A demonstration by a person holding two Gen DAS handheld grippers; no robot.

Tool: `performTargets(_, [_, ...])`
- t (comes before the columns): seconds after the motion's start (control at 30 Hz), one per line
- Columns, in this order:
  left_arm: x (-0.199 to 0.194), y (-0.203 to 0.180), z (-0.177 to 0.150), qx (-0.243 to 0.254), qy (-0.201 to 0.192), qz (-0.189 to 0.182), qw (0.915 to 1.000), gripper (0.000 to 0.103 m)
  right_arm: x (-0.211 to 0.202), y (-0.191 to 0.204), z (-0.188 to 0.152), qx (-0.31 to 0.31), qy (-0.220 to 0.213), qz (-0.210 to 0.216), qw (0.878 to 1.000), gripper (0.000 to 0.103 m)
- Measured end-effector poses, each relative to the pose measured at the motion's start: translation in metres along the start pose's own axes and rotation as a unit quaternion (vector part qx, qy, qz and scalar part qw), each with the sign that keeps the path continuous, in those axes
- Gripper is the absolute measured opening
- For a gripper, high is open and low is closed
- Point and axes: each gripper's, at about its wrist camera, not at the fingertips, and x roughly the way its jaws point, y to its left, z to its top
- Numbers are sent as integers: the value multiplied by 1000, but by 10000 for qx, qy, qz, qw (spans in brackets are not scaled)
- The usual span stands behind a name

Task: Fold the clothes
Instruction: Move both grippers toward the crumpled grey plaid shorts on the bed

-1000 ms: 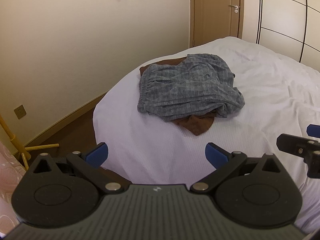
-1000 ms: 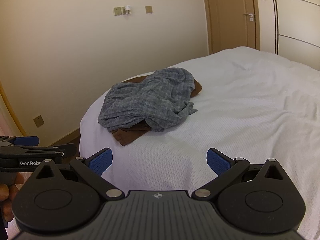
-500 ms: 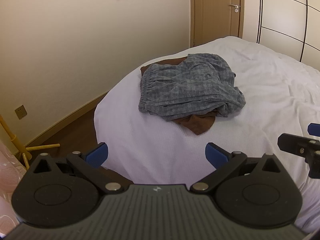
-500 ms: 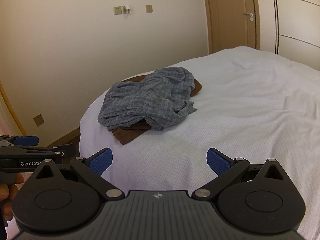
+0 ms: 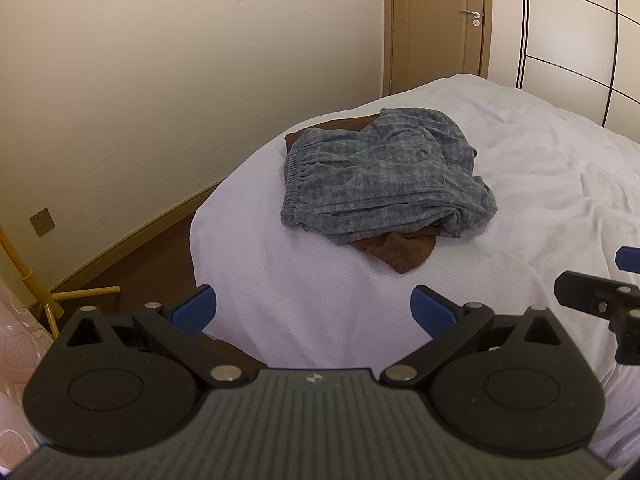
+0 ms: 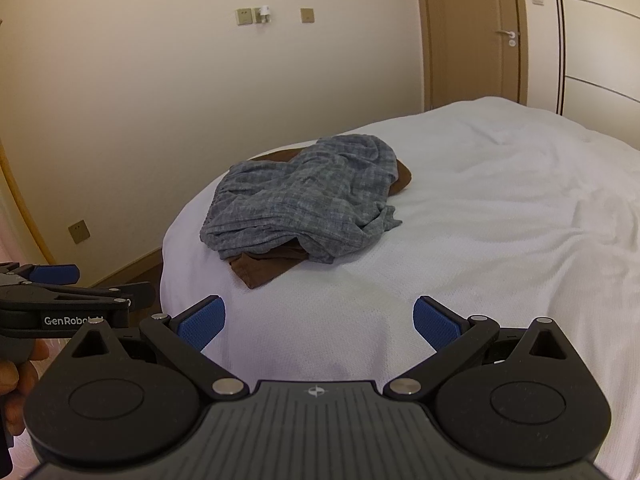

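Where clothes (image 5: 384, 176) lie, both grippers agape

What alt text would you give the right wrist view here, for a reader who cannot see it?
An open right hand-held gripper points across a white bed at a crumpled grey checked garment lying on top of a brown garment, untouched. The left hand-held gripper shows at the left edge, a hand on its grip; beige wall and wooden door behind.

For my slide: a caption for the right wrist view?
Open right hand-held gripper faces grey checked garment atop brown one.
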Motion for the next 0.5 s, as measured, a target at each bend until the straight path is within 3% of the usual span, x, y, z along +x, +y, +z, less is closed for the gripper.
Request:
performTargets(0.27, [13,2,0,-25,54,-16,10000,102,10,-1,7,-141,-33,-6,9999,103])
performTargets(0.5, [37,15,5,-106,77,8,9999,102,27,7,21,-979,-402,-156,9943,103])
